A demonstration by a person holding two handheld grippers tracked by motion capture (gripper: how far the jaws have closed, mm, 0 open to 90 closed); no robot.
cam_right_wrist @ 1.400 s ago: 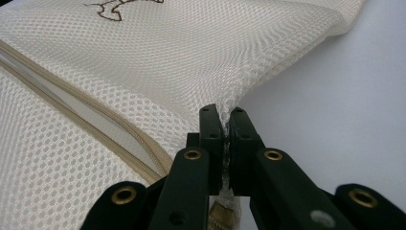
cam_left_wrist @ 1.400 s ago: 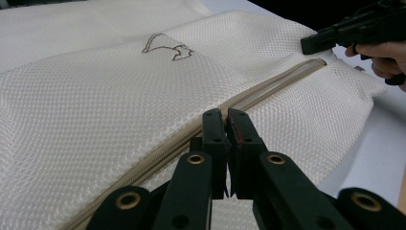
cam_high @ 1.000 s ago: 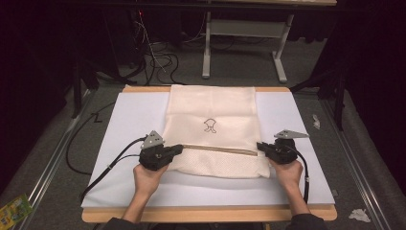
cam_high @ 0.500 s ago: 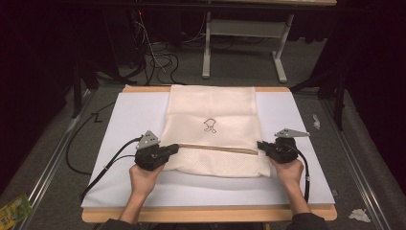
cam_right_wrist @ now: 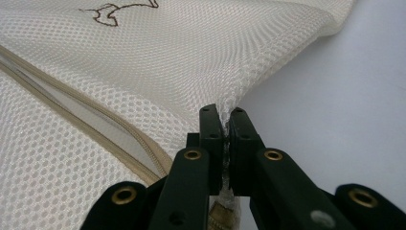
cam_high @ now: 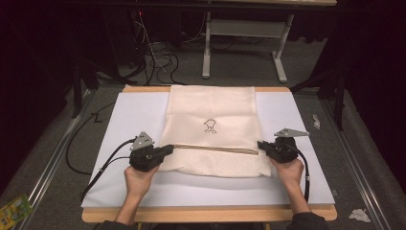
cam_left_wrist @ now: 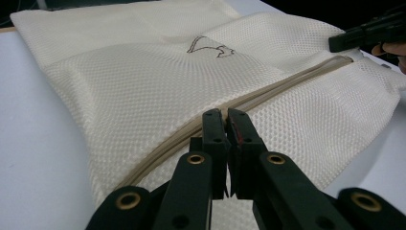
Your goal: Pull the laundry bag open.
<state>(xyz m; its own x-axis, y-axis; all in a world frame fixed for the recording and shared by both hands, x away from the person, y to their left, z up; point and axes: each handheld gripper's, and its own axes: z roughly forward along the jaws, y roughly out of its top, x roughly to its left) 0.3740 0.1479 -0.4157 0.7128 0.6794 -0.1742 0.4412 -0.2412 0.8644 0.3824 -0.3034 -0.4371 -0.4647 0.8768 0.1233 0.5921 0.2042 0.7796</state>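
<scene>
A cream mesh bag [cam_high: 210, 108] [cam_left_wrist: 143, 81] [cam_right_wrist: 201, 52] lies flat on the white board [cam_high: 127, 120], with a small dark emblem [cam_high: 209, 125] at its middle. A tan zipper [cam_high: 210, 147] [cam_left_wrist: 287, 81] [cam_right_wrist: 91, 122] runs across its lower part. My left gripper [cam_high: 168, 149] [cam_left_wrist: 225, 115] is shut on the bag's left edge at the zipper's end. At the right edge by the other zipper end, my right gripper [cam_high: 261, 143] [cam_right_wrist: 224, 112] is shut with mesh pinched between its jaws. The right gripper [cam_left_wrist: 366, 33] also appears far off in the left gripper view.
The board rests on a wooden table [cam_high: 206, 214] whose front edge is near me. Cables [cam_high: 158, 57] and a grey desk frame [cam_high: 239, 43] stand on the floor beyond. A green packet [cam_high: 14, 211] and crumpled paper [cam_high: 359, 214] lie on the floor.
My left gripper has shifted slightly to the left, still at the bag's edge. The right gripper has stayed where it was.
</scene>
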